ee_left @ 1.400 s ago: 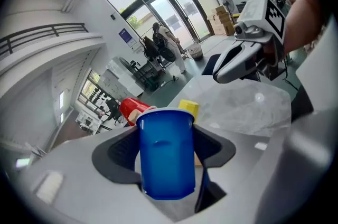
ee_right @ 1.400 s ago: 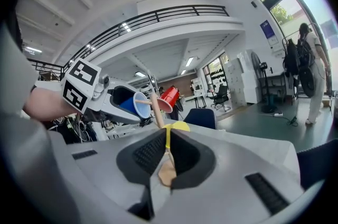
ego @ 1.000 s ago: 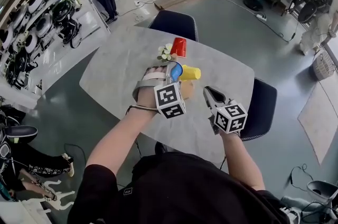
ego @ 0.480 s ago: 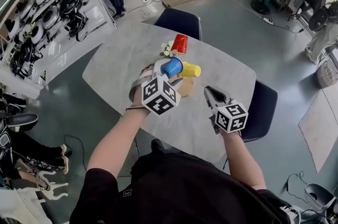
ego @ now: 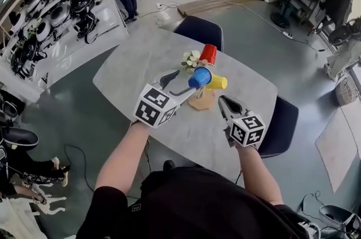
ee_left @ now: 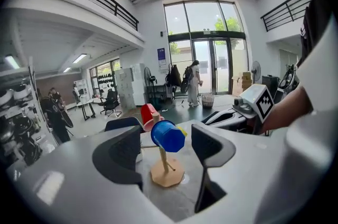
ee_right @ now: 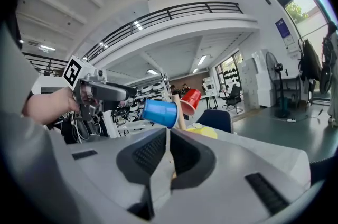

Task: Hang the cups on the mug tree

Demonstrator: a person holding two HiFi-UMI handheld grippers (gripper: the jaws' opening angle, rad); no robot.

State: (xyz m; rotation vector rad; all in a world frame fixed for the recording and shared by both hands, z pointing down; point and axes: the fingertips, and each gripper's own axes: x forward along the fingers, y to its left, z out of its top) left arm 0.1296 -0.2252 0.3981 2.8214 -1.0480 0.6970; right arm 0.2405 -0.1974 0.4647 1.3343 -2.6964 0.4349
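Person in dark top, both forearms out over grey table (ego: 127, 71).

L gripper (ego: 179, 83): jaws wide apart, nothing between the pads. Its own view shows the blue cup (ee_left: 168, 135) framed in the gap but out past the tips, not touched. R gripper (ego: 223, 100): jaws together, empty, held near the table's near edge to the right of the tree, well apart from the cups.

Mug tree (ego: 202, 100): wooden, flat base on tabletop roughly mid-table, upright post. Blue cup hangs on a peg at L-gripper side, lying sideways, mouth toward post, base outward. Yellow cup (ego: 218, 83) just beside blue on the tree's right, also sideways; sits lower than blue in R gripper view; its peg not visible. Red cup (ego: 208, 54) on far side of post, tilted, highest of the three in R gripper view.

Beyond table: dark blue chair (ego: 200, 34) at far edge, another (ego: 282, 119) at right edge. Farther: shelving w/ gear at left, office chairs, a fan.
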